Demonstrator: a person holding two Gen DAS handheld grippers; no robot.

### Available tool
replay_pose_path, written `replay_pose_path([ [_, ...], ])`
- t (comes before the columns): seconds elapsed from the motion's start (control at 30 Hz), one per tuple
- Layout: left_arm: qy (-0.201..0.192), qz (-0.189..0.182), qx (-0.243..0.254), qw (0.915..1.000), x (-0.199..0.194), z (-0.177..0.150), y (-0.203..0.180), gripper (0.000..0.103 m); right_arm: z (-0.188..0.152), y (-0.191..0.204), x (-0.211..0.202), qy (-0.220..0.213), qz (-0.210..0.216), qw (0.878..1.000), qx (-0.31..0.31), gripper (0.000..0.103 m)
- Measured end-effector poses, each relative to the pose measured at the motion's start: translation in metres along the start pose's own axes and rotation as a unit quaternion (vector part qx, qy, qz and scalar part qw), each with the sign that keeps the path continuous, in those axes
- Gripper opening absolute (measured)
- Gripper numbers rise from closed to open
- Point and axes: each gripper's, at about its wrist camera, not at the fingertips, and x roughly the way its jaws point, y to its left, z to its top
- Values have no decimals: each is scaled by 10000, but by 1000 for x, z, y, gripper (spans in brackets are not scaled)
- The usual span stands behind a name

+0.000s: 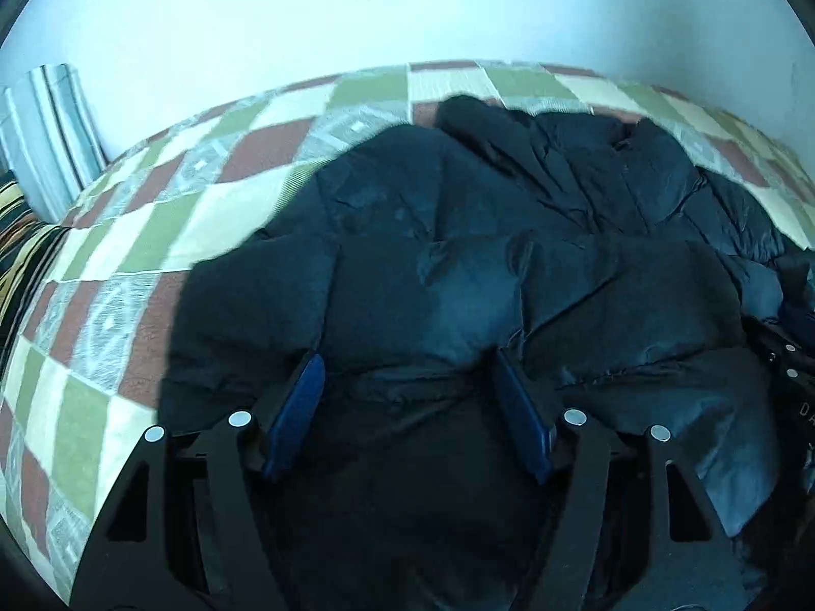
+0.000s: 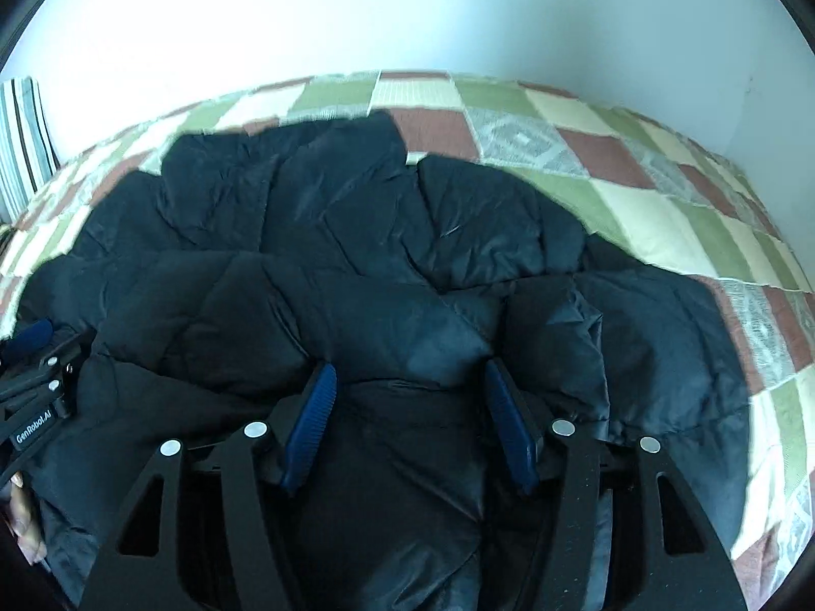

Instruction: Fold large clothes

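A large dark puffer jacket (image 1: 458,234) lies crumpled on a checkered bedspread (image 1: 127,254) and fills most of both views. My left gripper (image 1: 407,356) hovers over its near part with its blue pads (image 1: 300,407) spread wide, and the fabric lies beneath them, not pinched. In the right wrist view the jacket (image 2: 356,254) shows folded quilted panels. My right gripper (image 2: 408,366) is open above it in the same way, pads (image 2: 310,422) clear of the cloth. Each gripper shows at the edge of the other's view: the right one (image 1: 784,361) and the left one (image 2: 35,356).
The bedspread (image 2: 662,214), in green, cream and brown squares, reaches a pale wall (image 2: 407,15) at the back. A striped cushion (image 1: 46,127) stands at the far left against the wall. A dark patterned cloth (image 1: 20,254) lies beside it. Part of a hand (image 2: 25,524) shows at the lower left.
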Motion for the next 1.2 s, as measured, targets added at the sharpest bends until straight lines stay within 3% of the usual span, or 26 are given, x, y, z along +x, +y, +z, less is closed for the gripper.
replay_pose_path([
  [0.2,-217,-330,-140,9991,-39,-21,0,69,-20,12,-40,-373,228,9989,-165,61],
  [0.4,277,-234,236,9991,-1,-33,-17,71,-41,16,-1,141,99,9996,-237,67],
  [0.5,235,-122,275,9993,2,-33,-20,72,-39,17,-1,116,71,9996,-257,68],
  [0.67,35,-243,175,9995,-32,-38,-7,71,-42,-3,-37,-105,288,9995,26,70],
  [0.73,-15,-219,142,9997,-53,-49,8,76,-51,-13,-58,-199,260,9995,22,73],
  [0.97,-148,12,-199,9997,-126,-125,79,82,-114,-89,-134,-276,-106,9993,237,78],
  [1.2,181,-5,-827,9964,-176,-217,136,85,-198,-158,-184,-86,-517,9961,704,79],
])
